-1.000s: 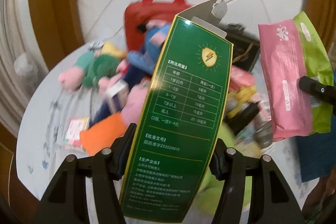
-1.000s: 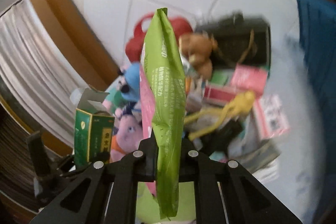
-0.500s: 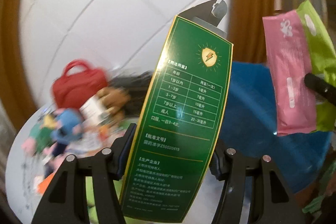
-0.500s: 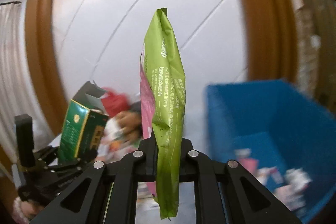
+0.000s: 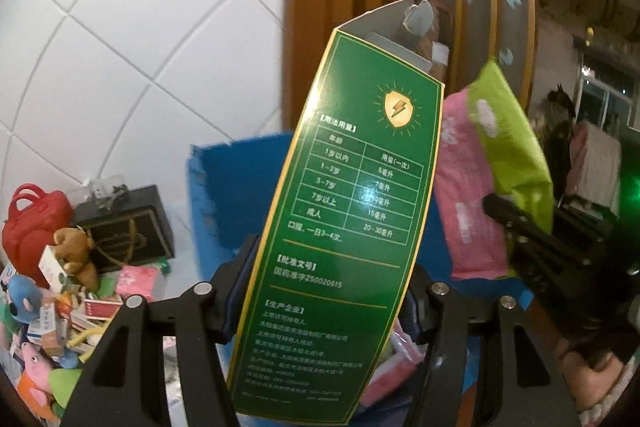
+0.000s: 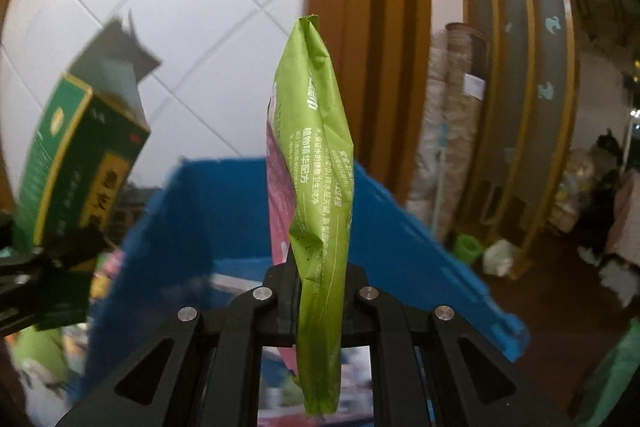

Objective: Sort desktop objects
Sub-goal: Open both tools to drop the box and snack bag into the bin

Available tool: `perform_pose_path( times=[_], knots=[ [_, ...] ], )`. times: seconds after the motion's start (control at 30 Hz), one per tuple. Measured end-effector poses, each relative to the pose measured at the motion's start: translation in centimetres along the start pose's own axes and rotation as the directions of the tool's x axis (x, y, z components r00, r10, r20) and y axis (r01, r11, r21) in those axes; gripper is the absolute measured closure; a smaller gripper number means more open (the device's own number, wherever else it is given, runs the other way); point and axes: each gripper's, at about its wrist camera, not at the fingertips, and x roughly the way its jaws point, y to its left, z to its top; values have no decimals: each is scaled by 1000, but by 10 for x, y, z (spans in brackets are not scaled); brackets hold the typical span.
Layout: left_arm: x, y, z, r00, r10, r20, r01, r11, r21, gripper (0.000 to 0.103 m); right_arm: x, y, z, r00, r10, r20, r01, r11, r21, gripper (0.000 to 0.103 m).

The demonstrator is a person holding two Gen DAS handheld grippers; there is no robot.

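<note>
My left gripper [image 5: 328, 291] is shut on a tall green medicine box [image 5: 344, 227] with its top flap open, held upright above the blue bin [image 5: 224, 195]. The box also shows at the left of the right wrist view [image 6: 76, 163]. My right gripper [image 6: 320, 283] is shut on a green and pink wipes pack [image 6: 320, 187], held on edge over the blue bin [image 6: 400, 227]. In the left wrist view the pack [image 5: 492, 179] hangs to the right of the box, with the right gripper's fingers [image 5: 520, 223] on it.
A pile of desktop things lies at the lower left: a red bag [image 5: 32, 215], a black box [image 5: 124, 231], a brown plush bear [image 5: 74, 251], a blue plush [image 5: 24, 299] and small packets. Pink packets [image 5: 392, 367] lie inside the bin. Wooden shelving [image 6: 516, 107] stands behind.
Both grippers have swung right, away from the pile of things, and now hold the box and the pack over the blue bin. Both grips are unchanged.
</note>
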Motion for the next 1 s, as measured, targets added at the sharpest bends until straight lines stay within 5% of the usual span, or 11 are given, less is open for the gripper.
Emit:
perform_pose_path(
  times=[0.43,0.57,0.63,0.7,0.87,1.0],
  knots=[
    [53,-45,-5,987,101,-124,-101,995,11,43,67,-53,-28,994,-64,-83,54,991,-119,91],
    [61,-49,-2,983,137,-124,-138,990,5,21,72,-58,-28,994,-63,-90,52,991,-120,89],
    [62,-51,-2,981,148,-122,-148,989,6,21,74,-62,-28,994,-66,-89,55,991,-118,86],
    [63,-51,-2,981,149,-128,-150,989,2,21,75,-63,-28,994,-66,-91,55,992,-113,78],
    [59,-47,-2,981,150,-123,-152,988,-7,21,72,-68,-28,996,-66,-66,59,993,-106,3],
    [39,-38,-1,985,153,-74,-155,988,-20,21,58,-62,-24,997,-79,-21,76,991,-108,0]
  ],
)
